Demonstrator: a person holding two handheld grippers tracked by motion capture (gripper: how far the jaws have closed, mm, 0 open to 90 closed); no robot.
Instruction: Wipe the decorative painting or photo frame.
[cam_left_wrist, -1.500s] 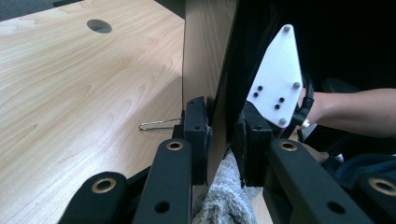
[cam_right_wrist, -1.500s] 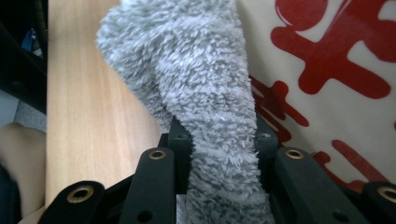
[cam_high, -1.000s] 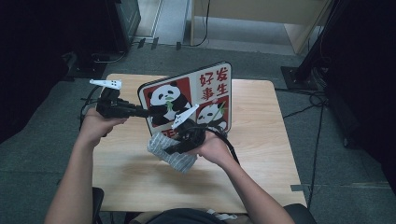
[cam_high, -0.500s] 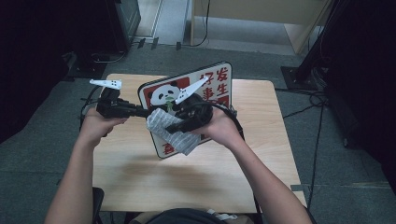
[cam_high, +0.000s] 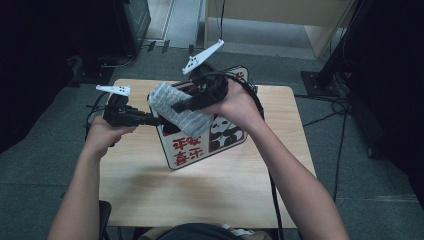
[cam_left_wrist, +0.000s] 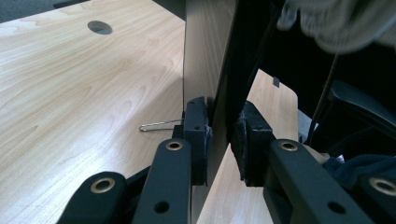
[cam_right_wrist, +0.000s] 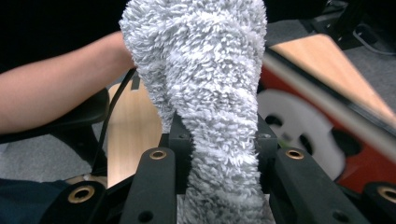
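panda board (cam_high: 220, 135) wiped with grey cloth (cam_high: 182, 112).
my left hand-held gripper (cam_left_wrist: 222, 140) clamps the board's edge, tilted above the tabletop (cam_high: 150, 195) middle; my right hand-held gripper (cam_right_wrist: 217, 140) grips the cloth against its face.

Cloth (cam_right_wrist: 210, 93): grey-white, deep shaggy pile like chenille microfibre, matt, rough-looking. Panda board (cam_high: 220, 135): flat rigid panel, printed face in red, white and black with a slight sheen; in the left gripper view its back (cam_left_wrist: 205, 51) is pale wood-grain, smooth, edge dark. Bench (cam_high: 150, 190): light wood-grain laminate, smooth, satin. Left claw (cam_left_wrist: 223, 140): black matt plastic arms, brass-coloured metal rivets, pads dark and rubbery with frayed edges. Right claw (cam_right_wrist: 217, 140): same black plastic, same rivets. Thin wire clip (cam_left_wrist: 159, 126) on bench: bare shiny metal
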